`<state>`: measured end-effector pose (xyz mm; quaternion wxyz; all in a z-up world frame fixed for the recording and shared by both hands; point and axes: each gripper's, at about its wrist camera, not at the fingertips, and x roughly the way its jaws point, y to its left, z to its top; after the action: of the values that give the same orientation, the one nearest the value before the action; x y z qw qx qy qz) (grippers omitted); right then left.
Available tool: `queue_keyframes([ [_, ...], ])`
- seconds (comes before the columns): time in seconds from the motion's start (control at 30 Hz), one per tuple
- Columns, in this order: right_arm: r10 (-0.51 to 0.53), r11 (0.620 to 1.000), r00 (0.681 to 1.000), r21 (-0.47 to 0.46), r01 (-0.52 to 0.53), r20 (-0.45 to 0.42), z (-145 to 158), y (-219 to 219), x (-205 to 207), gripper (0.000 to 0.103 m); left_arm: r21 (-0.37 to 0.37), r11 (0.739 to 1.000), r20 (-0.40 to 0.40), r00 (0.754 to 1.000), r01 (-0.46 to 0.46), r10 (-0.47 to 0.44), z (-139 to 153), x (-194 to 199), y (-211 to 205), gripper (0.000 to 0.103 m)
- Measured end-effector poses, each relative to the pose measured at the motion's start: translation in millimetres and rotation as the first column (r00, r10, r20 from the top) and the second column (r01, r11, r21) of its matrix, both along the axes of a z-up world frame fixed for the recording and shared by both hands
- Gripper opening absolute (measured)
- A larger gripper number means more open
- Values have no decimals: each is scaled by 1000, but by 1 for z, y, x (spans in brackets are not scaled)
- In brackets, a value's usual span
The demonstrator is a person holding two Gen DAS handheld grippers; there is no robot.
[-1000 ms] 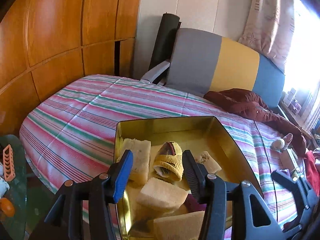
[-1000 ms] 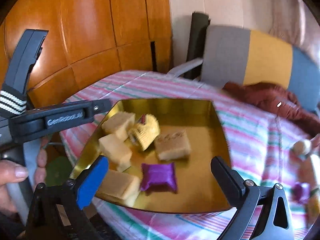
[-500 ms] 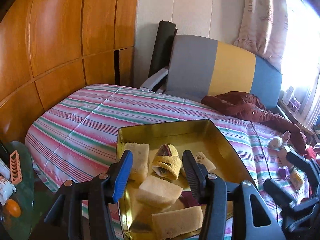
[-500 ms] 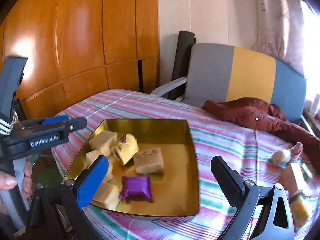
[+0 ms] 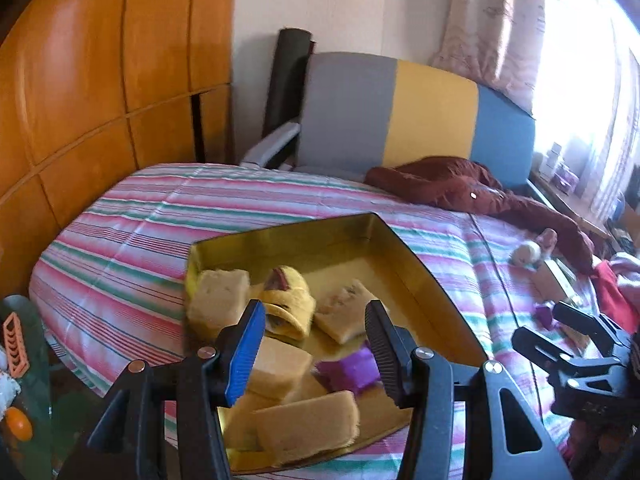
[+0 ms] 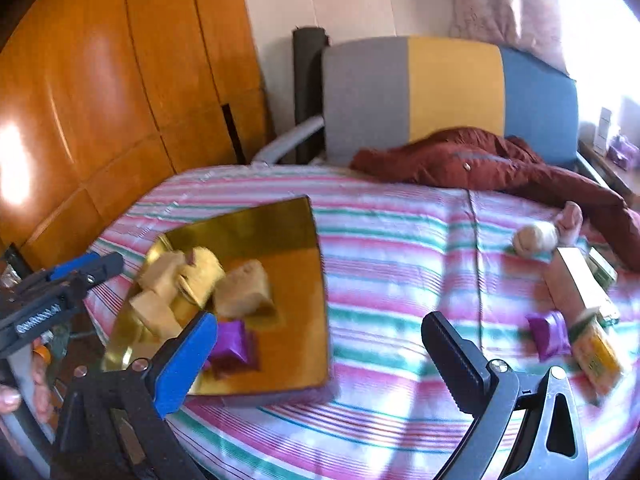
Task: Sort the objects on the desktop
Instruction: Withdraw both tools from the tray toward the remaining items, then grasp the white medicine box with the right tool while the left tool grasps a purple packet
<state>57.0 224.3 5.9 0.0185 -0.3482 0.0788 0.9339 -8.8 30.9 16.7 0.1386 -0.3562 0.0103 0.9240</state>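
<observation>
Right gripper [image 6: 320, 350] swung rightward off shallow gold metal tray [image 6: 280, 224] toward small purple foil-wrapped packet [image 6: 549, 334] on striped bed; jaws wide apart, empty. Left gripper [image 5: 314, 348] jaws apart, empty, over tray. Packet light, crinkly, slippery: pinch across middle.

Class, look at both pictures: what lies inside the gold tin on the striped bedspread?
Inside the gold tin: several pale sponge blocks, a yellow roll and one purple packet. In the left wrist view, the jaws cover parts of the blocks and packet; anything beneath the pile is hidden.
</observation>
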Motion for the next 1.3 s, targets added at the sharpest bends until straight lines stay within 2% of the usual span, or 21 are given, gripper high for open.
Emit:
queue_keyframes([
  [0.17, -76, 997, 992, 32, 73, 97, -18, 28, 4, 102, -5, 998, 7, 998, 70, -70, -4, 4, 18, 52],
  [0.27, -134, 989, 983, 80, 124, 129, -25, 49, 8, 100, -18, 994, 5, 994, 109, -108, -5, 8, 31, 52],
  [0.4, -196, 979, 966, 88, 183, 171, -28, 82, 13, 100, -13, 986, 17, 986, 166, -166, -7, 12, 48, 52],
  [0.53, -227, 973, 957, 12, 229, 182, -24, 125, 26, 100, 9, 972, 48, 971, 235, -235, -13, 16, 66, 54],
  [0.63, -272, 959, 946, -38, 282, 175, -18, 157, 40, 100, 11, 963, 67, 960, 270, -271, -17, 18, 77, 59],
  [0.83, -395, 896, 903, -148, 419, 170, -12, 221, 73, 100, -7, 931, 77, 929, 365, -363, -19, 27, 106, 60],
  [1.03, -469, 836, 870, -241, 493, 151, -12, 268, 84, 98, 0, 891, 102, 886, 454, -451, -24, 30, 141, 60],
  [1.13, -461, 840, 878, -257, 478, 128, -9, 281, 76, 85, 3, 873, 135, 865, 488, -484, -31, 30, 159, 60],
  [1.2, -438, 852, 892, -263, 453, 116, -8, 287, 65, 84, 6, 864, 163, 852, 504, -498, -36, 29, 170, 60],
  [1.3, -403, 869, 908, -263, 419, 114, -10, 297, 45, 78, -2, 860, 180, 846, 511, -502, -42, 28, 181, 60],
])
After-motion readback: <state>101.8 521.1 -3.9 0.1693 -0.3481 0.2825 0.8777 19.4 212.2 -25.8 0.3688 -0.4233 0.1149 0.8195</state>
